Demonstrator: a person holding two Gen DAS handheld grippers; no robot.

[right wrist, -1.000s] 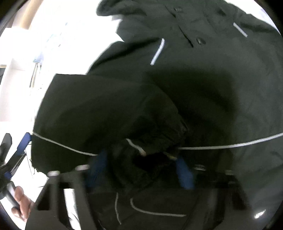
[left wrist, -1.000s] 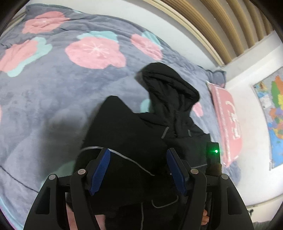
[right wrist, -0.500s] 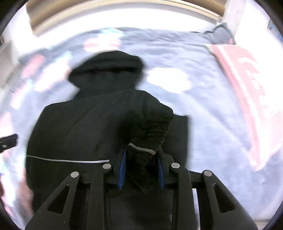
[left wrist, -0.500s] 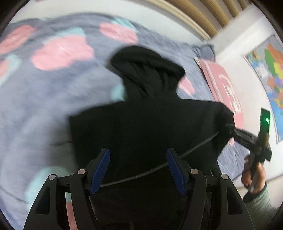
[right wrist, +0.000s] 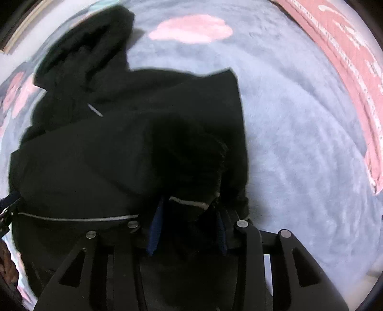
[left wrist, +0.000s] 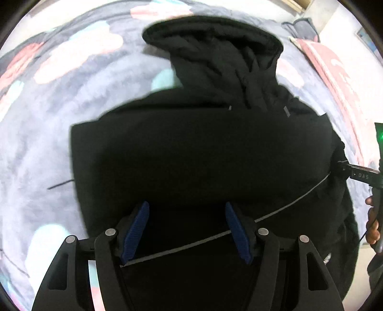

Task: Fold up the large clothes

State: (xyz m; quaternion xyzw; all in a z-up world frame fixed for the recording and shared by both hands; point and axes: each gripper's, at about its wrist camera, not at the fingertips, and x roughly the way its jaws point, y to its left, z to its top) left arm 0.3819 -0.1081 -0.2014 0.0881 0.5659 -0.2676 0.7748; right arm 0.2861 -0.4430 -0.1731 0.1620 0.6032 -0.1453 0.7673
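The left tongs [left wrist: 186, 227] point steeply down, their blue pads spread wide, gripping nothing; the right tongs [right wrist: 189, 224] have just been opening, cloth bunched between them.

We see a big soft blanket [left wrist: 71, 100] in grey. It has pink flowers [right wrist: 191, 28] on it, and some light green spots [left wrist: 165, 79] too. It covers the bed. At the far right side lies a pink pillow [right wrist: 354, 79] with white marks on it. Past the blanket we see a white wall [left wrist: 270, 9], and a bit of wood [left wrist: 296, 6] at the top.
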